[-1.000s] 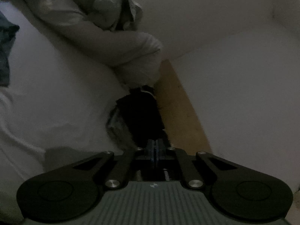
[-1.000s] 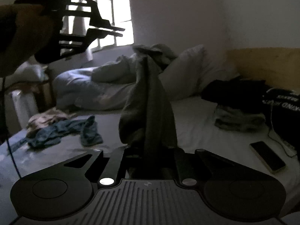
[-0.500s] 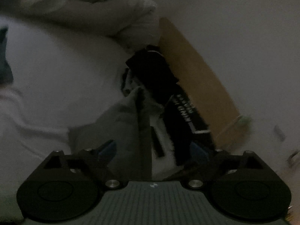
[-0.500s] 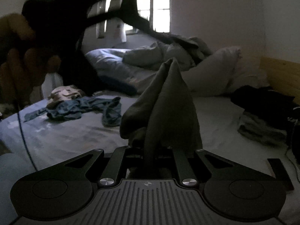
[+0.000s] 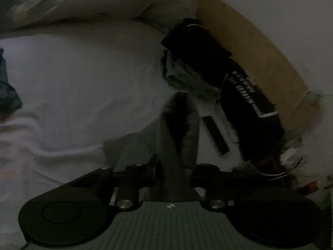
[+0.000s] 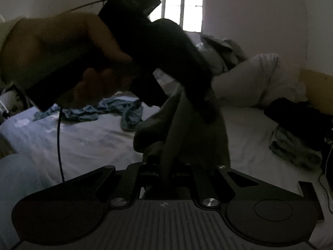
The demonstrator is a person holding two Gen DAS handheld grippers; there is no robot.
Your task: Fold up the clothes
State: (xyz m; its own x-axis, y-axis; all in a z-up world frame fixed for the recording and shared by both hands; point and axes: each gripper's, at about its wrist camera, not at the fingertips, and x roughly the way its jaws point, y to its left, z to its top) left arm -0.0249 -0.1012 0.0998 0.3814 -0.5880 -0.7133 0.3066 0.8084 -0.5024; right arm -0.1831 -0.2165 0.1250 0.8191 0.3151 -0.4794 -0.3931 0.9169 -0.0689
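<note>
We are viewing a dim room: a barred window (image 6: pixel 181 4) is admitting daylight behind a white-sheeted bed (image 6: pixel 93 143) with a wooden headboard (image 5: pixel 260 48).

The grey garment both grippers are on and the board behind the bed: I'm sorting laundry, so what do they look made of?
Grey garment: soft matte knit, probably cotton jersey; it drapes in limp folds. Board: pale wood or veneer, flat, satin; the dim light leaves this open.
</note>
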